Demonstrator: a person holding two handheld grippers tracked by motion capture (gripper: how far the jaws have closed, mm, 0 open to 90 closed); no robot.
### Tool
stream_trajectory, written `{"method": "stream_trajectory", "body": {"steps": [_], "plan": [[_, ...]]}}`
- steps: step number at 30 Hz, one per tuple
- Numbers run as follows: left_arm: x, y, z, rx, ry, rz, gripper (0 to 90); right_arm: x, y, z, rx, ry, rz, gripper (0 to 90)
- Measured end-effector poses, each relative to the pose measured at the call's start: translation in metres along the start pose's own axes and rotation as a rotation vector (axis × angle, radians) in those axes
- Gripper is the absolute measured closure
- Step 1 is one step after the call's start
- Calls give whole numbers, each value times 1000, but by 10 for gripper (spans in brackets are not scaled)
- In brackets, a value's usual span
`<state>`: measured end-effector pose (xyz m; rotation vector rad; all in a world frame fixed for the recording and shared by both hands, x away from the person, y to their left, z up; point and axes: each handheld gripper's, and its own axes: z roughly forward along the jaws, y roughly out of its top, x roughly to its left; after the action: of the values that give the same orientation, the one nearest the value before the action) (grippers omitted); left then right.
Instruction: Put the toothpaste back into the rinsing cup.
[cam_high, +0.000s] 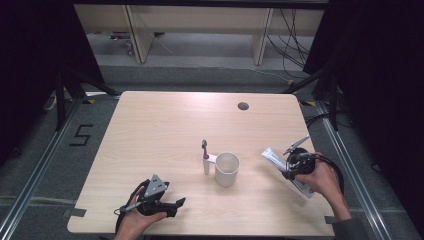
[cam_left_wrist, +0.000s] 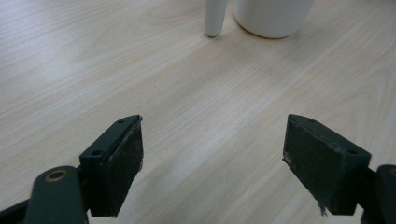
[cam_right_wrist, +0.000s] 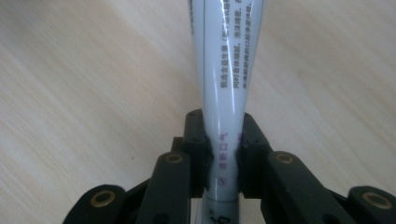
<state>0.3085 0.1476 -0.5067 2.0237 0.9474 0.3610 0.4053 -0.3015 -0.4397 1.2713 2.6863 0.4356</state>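
High view: a white mug (cam_high: 227, 169) stands near the middle of my table (cam_high: 165, 125), with a toothbrush (cam_high: 205, 158) upright just beside it on its left. Both sit between my two hands, well apart from each. A round grommet hole (cam_high: 243, 106) marks the far side of the table.

My right tongs (cam_high: 289, 169) are clamped on a white toothpaste tube (cam_high: 274, 159) near the table's right edge; in the right gripper view the tube (cam_right_wrist: 226, 70) runs straight out between the pads, printed text along its side, above bare wood. My right hand (cam_high: 322, 181) wraps the handle from behind, the forearm coming in from the lower right.

My left tongs (cam_high: 176, 205) rest near the front edge, pointing right, jaws wide apart with nothing between them; the left gripper view looks over open table toward the mug's base (cam_left_wrist: 273, 18).

Light wood-grain top; grey floor around it, a taped "5" (cam_high: 81, 135) at left, cables at far right.
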Motion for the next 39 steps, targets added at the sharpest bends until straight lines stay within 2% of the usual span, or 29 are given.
{"method": "stream_trajectory", "body": {"steps": [1,3,4,5,6,7,8,10,11,13,14,15,17,18,19,20,21,22,24,25,27,28,29,31,34,36,37,38,39], "plan": [[2,0,-1,11,-1,19,196,0,1,-3,-21,5,-6,773],[2,0,-1,15,2,24,196,-1,3,-7,-58,-4,-7,772],[1,0,-1,7,5,11,196,1,3,-9,-84,12,15,773],[0,0,0,-2,0,-1,195,-1,4,-10,-109,10,9,772],[1,0,-1,15,3,19,196,0,5,-11,-141,19,11,773],[1,0,-1,13,-6,22,196,1,6,-14,-151,18,29,773],[2,0,-1,13,-4,20,196,0,8,-15,-169,27,10,773],[0,0,0,-3,0,-3,196,2,12,-21,-220,27,32,773],[0,0,0,-2,1,-1,196,2,12,-21,-220,27,32,773],[1,0,-1,8,-3,18,195,0,15,-22,-272,15,0,773],[1,0,-1,13,0,17,195,2,17,-24,-275,23,7,773],[1,1,0,6,4,18,196,1,18,-23,-316,14,-5,773],[2,1,-1,19,7,26,195,3,22,-25,-326,36,24,773],[0,0,1,-8,-7,2,196,4,24,-22,-369,28,15,773],[1,0,-1,13,-3,20,196,5,26,-25,-352,47,24,773],[1,1,-1,11,-4,17,196,4,28,-24,-386,33,-2,773],[1,1,-1,5,-5,15,196,6,30,-25,-396,48,8,773],[1,1,-1,11,-5,16,196,7,32,-24,-435,43,9,773],[1,0,-2,12,-4,13,196,9,36,-27,-431,62,6,773],[1,1,-1,3,-4,7,196,11,38,-27,-461,55,4,774],[1,1,-1,7,-6,16,196,15,43,-30,-474,71,4,774],[1,1,-1,12,-5,18,196,18,45,-28,-523,76,5,774],[1,1,-1,14,-6,19,196,18,48,-31,-517,86,-6,773],[1,1,-1,6,-6,16,196,21,52,-32,-554,93,-19,773],[1,1,-2,10,-6,16,196,25,59,-33,-604,121,-32,773],[1,1,-1,1,-5,16,196,31,63,-33,-631,156,-17,773],[1,1,-1,2,-6,14,196,33,65,-33,-658,145,-19,773],[1,1,-2,8,-4,13,196,37,69,-33,-677,177,-36,773],[1,1,-2,10,-5,15,196,37,69,-33,-677,177,-36,773]]}}
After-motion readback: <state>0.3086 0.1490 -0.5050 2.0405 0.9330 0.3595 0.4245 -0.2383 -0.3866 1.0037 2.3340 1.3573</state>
